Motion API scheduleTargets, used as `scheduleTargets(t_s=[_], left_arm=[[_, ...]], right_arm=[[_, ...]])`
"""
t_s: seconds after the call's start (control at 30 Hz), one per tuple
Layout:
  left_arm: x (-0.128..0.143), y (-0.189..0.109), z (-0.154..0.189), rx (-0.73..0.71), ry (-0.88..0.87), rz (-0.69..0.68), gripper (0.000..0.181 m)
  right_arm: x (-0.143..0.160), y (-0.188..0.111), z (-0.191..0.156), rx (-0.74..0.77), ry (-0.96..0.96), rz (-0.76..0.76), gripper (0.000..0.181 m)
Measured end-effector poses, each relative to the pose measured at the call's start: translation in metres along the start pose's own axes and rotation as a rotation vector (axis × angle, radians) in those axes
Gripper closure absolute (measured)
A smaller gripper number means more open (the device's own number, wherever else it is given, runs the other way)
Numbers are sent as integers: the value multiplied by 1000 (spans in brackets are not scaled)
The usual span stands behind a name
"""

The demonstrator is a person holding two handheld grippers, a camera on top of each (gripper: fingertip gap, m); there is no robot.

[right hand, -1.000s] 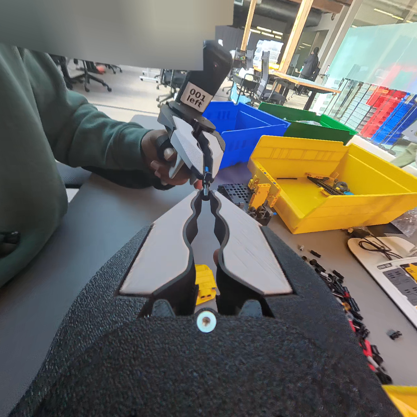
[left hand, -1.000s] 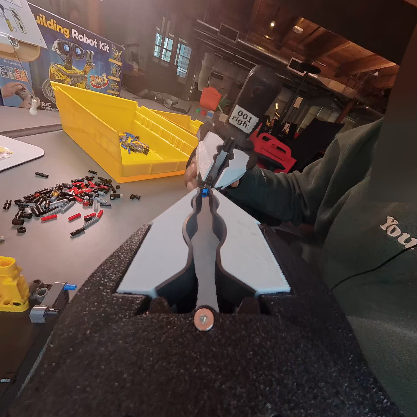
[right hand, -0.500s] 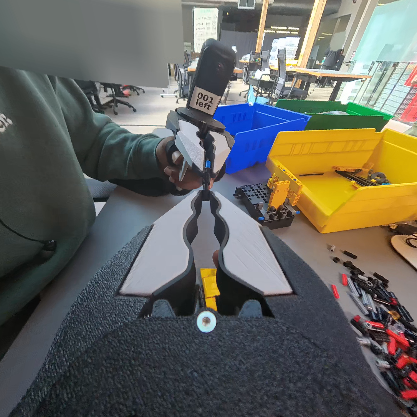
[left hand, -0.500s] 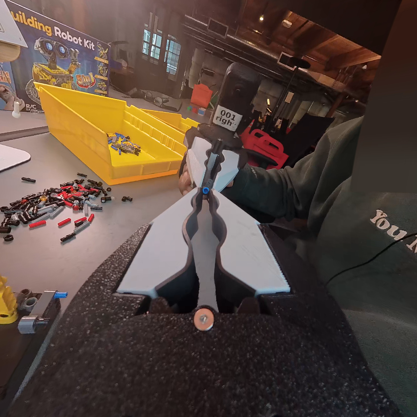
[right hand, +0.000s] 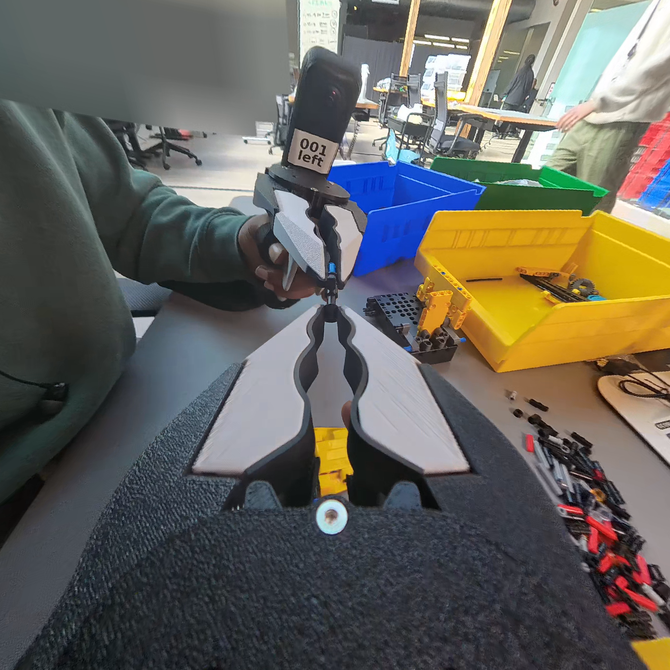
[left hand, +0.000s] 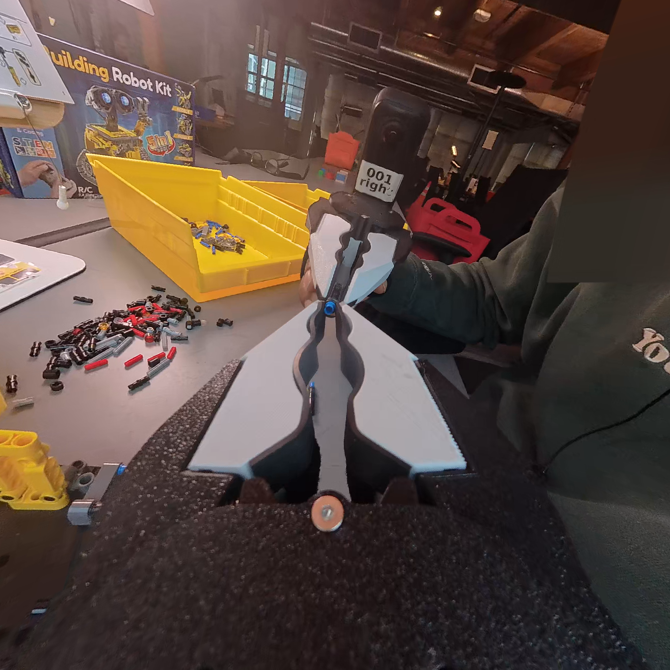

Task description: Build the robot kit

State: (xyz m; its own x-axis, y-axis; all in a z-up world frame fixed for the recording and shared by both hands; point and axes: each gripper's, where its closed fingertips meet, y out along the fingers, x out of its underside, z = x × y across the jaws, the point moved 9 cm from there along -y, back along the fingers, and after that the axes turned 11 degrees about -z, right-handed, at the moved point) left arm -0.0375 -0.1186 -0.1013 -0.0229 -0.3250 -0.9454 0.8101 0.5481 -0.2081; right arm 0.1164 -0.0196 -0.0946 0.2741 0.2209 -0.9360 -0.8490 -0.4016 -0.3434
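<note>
The left gripper (left hand: 329,308) and the right gripper (right hand: 330,312) meet tip to tip above the grey bench (left hand: 108,409), each held in a hand in a dark green sleeve (right hand: 174,232). The left jaws are pressed together on a small blue pin (left hand: 329,308), whose round end shows right at their tips. The right jaws are closed on a short black connector (right hand: 330,311), and in the right wrist view the blue pin (right hand: 330,269) sits in line just above it in the far gripper's tips; whether the two pieces are actually joined cannot be told. On the bench near the left gripper lies a loose pile of small black, red and grey pins (left hand: 119,333), with a yellow bin (left hand: 232,275) holding a few blue and grey parts behind it and a printed kit box (left hand: 119,119) farther back. Beside the right gripper stand a black perforated plate with yellow pieces on it (right hand: 417,322), another yellow bin (right hand: 525,326), a blue bin (right hand: 398,214) and a green bin (right hand: 515,195).
</note>
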Motion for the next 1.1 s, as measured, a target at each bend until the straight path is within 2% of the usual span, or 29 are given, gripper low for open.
scheduleTargets(t_s=[0.37, 0.57, 0.7, 0.93, 1.0, 1.1], left_arm=[[9, 8, -5, -64, -21, -123, 177], [10, 11, 0, -90, 60, -175, 177], [10, 13, 4, -80, 108, -176, 177], [-4, -2, 6, 23, 34, 73, 177], [-6, -4, 7, 39, 10, 141, 177], [-6, -5, 6, 63, -21, 191, 177]], right_arm=[[6, 4, -8, 191, -293, -244, 176], [11, 8, -10, 133, -266, -279, 176], [16, 8, -5, 0, -82, -198, 176], [5, 3, 4, -172, 208, 151, 175], [1, 3, 4, -184, 247, 219, 176], [-3, 4, 2, -159, 237, 243, 176]])
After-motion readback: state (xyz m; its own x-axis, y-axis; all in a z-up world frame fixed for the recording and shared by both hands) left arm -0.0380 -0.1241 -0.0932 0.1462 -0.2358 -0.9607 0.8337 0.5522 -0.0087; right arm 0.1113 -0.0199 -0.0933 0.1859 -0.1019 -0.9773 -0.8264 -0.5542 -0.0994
